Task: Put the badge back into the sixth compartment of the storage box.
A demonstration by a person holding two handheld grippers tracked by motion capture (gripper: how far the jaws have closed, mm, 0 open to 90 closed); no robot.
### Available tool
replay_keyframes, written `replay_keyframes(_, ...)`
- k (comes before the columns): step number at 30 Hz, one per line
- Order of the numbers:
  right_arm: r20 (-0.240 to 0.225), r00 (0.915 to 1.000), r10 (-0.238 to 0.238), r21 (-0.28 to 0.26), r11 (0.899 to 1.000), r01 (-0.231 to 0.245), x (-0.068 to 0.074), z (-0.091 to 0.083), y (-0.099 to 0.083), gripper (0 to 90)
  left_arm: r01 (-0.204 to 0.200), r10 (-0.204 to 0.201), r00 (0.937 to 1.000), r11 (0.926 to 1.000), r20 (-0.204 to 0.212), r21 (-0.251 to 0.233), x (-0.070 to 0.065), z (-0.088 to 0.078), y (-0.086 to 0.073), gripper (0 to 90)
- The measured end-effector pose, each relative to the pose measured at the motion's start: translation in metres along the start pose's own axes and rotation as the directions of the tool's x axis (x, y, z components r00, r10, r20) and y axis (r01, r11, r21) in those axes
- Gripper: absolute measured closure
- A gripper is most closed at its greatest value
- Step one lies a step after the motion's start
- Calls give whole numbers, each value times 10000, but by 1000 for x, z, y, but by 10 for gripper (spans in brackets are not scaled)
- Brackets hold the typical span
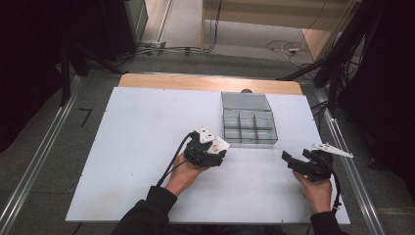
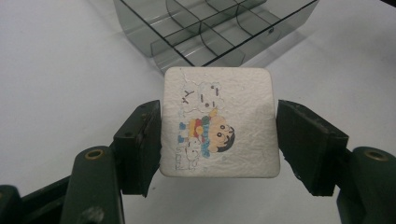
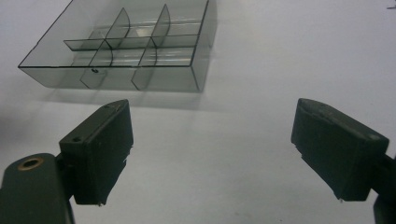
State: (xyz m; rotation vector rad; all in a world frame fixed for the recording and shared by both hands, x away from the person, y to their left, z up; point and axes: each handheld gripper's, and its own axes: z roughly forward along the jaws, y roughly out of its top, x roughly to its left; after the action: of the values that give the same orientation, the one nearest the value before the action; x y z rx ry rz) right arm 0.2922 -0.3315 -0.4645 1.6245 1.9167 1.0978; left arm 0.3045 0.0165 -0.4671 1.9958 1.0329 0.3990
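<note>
Fingers [image 2: 140, 144] of our left gripper [image 2: 219, 140] clamped on square cartoon coaster [image 2: 219, 123], frame centre, just below clear divided organizer box [image 2: 210, 28]. Right gripper [image 3: 212, 154] spread wide over bare white table [image 3: 280, 70], lower right.

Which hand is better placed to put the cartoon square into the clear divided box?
Left. The left gripper already brackets the white square cartoon tile, with the clear divided plastic box just ahead. The right gripper is open and empty.
</note>
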Motion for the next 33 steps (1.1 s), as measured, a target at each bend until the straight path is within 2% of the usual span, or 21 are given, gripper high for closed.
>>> replay_keyframes(17, -424, 9991, -82, 10, 10000, 82, 12, 7, 6, 117, -298, 298, 9991, 9996, 289, 5, -19, 16, 15, 339)
replay_keyframes(26, -618, 9980, -140, 115, 9998, 147, 17, 10, 9, 119, -557, 562, 9968, 9984, 561, -99, -36, 24, 23, 339)
replay_keyframes(33, -747, 9971, -130, 110, 9998, 138, 20, 13, 10, 126, -631, 633, 9962, 9980, 605, -57, -40, 29, 24, 339)
